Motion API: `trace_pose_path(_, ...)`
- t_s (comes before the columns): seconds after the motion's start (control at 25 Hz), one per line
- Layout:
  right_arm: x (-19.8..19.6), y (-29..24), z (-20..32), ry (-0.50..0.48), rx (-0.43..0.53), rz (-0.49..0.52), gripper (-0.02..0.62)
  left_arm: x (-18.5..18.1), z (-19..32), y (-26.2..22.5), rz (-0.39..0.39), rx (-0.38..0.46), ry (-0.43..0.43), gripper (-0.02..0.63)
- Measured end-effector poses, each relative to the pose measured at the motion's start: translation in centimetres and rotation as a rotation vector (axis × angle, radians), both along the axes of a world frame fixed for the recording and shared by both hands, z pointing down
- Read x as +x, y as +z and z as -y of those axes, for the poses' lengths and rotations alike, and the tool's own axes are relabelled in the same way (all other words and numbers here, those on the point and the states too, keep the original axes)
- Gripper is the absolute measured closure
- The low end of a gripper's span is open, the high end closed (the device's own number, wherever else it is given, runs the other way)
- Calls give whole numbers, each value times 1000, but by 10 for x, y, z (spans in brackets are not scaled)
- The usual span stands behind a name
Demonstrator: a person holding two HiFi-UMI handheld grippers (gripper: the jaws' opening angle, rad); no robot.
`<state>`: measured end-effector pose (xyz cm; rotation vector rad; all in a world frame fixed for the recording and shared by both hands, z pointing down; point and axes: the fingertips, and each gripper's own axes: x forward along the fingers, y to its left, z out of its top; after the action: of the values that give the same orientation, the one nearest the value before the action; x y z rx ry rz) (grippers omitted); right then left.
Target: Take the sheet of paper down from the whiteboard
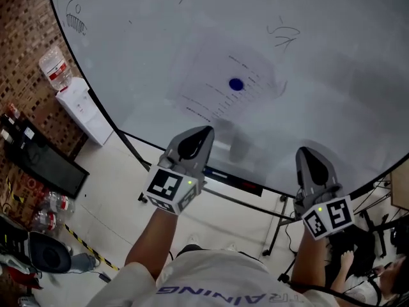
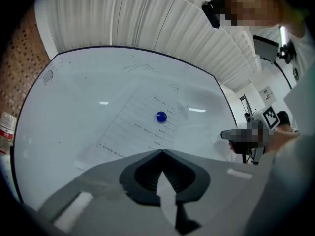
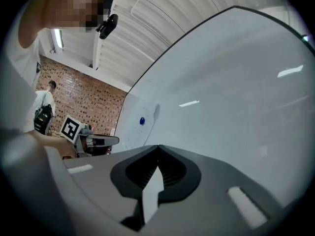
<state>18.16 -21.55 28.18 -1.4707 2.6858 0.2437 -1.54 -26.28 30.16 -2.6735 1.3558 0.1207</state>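
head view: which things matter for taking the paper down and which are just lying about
For the job: sheet of paper, blue magnet pinning it, whiteboard, left gripper, right gripper.
Lying about: water dispenser, floor bottles.

White capitals on the person's shirt (image 1: pixel 204 291), behind and between the left gripper (image 1: pixel 203 135) and the right gripper (image 1: pixel 308 155), read "AINING", probably part of "TRAINING". Ahead of the left gripper, the sheet of paper (image 2: pixel 140 127) on the whiteboard (image 2: pixel 74 112) bears printed lines too small to read. The board's marker scribbles spell nothing legible.
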Motion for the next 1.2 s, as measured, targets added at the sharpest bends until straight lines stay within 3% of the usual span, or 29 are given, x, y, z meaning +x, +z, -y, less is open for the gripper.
trace_pose_path(0.08,-2,-7,3,34,10,0,588,0,8,-8,33,29,7,600)
trace_pose_path(0.28,-15,-29,6,83,56,-15,589,16,13,-47,255,181,-4,600)
trace_pose_path(0.4,-26,-41,8,92,80,-28,588,31,15,-64,385,263,-25,517)
trace_pose_path(0.48,-32,-47,9,93,90,-37,588,36,19,-76,438,305,-54,509)
trace_pose_path(0.84,-47,-73,19,84,137,-71,588,53,38,-87,586,386,-108,462)
trace_pose_path(1.2,-51,-69,22,78,131,-53,588,59,45,-89,610,354,-103,463)
